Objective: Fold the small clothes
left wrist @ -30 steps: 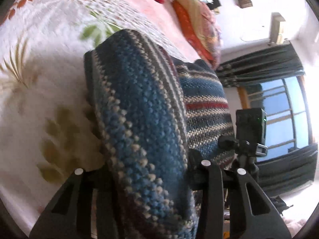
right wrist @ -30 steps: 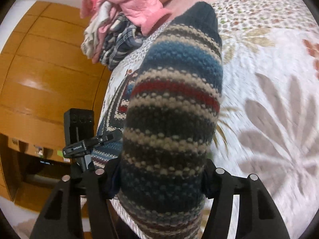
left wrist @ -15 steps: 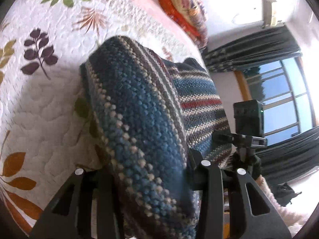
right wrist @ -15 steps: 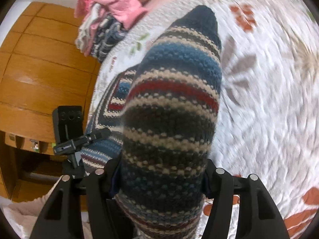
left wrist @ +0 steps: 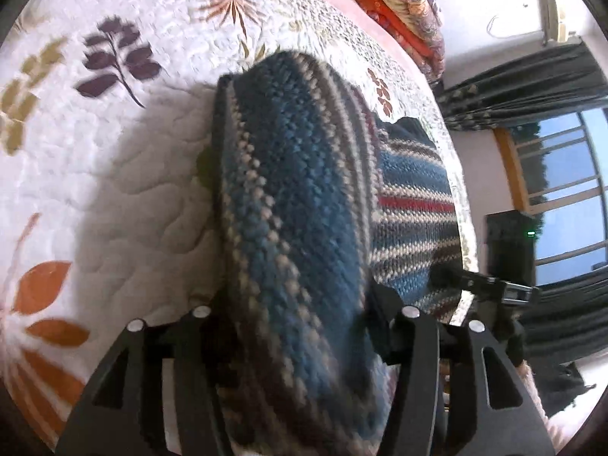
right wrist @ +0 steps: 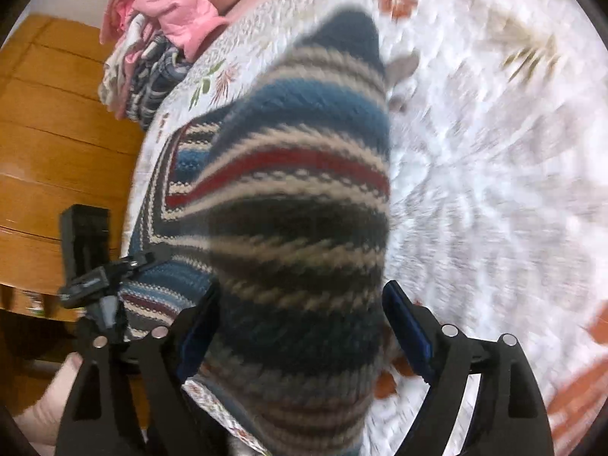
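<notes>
Two grippers pinch striped knit sweater (left wrist: 296, 228); bunched.

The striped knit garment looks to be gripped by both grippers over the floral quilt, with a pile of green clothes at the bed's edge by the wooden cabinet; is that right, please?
Nearly: the pile of clothes is mostly pink, not green, as the right wrist view shows. The rest holds: both the left gripper and right gripper grip the striped knit garment over the floral quilt, beside the wooden cabinet.

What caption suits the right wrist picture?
Right gripper clamps a striped knit above a floral quilt.
</notes>
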### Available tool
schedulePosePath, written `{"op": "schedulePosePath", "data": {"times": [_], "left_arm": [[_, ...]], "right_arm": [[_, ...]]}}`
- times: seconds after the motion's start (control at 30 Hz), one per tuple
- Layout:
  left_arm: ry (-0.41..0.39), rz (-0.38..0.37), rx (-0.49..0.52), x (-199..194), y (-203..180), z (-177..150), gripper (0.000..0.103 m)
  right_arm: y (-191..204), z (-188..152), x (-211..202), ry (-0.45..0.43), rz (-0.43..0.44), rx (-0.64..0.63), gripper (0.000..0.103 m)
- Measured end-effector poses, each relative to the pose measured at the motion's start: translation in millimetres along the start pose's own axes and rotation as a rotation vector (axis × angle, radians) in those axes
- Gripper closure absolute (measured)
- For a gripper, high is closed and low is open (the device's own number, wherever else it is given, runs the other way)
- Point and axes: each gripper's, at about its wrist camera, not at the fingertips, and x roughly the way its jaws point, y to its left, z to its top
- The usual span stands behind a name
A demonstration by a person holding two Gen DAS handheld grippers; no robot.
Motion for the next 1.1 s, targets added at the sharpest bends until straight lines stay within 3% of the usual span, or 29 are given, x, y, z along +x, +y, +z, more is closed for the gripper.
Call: {"op": "schedulePosePath", "data": {"times": [0.13,0.23,0.33,0.43,0.5,0.7,0.8,1.1], "left_arm": [[-0.106,0.096,0.044,-52,-9,-25,0.044],[-0.196,0.089,0.108,-86,-37,-43,0.044],[-0.238,0.009,0.167,-102,-72,-64,0.042],[-0.198,-0.051,0.223,-79,-108,-77,0.04],[-0.172,-0.028,0.247,-64,-114,-85,0.04],[-0.115,0.103,0.216,-30,-81,-93,0.042],[-0.082,0.168,0.21,-21,-65,-95,0.048],[-0.05,0.175,0.207,-7,-47,-93,0.049]], "right_arm": [[26,-21,-42,-0.088,-0.093,-0.061,0.018],[53,-45,-61,-0.129,-0.141,-0.14,0.018],[74,-62,-66,-0.148,-0.125,-0.186,0.018],[84,-70,-63,-0.154,-0.094,-0.198,0.018],[88,-71,-56,-0.148,-0.088,-0.189,0.019],[75,-74,-22,-0.089,-0.138,-0.156,0.02],[64,-79,-8,-0.063,-0.164,-0.136,0.02],[53,-86,14,-0.029,-0.242,-0.159,0.021]]}}
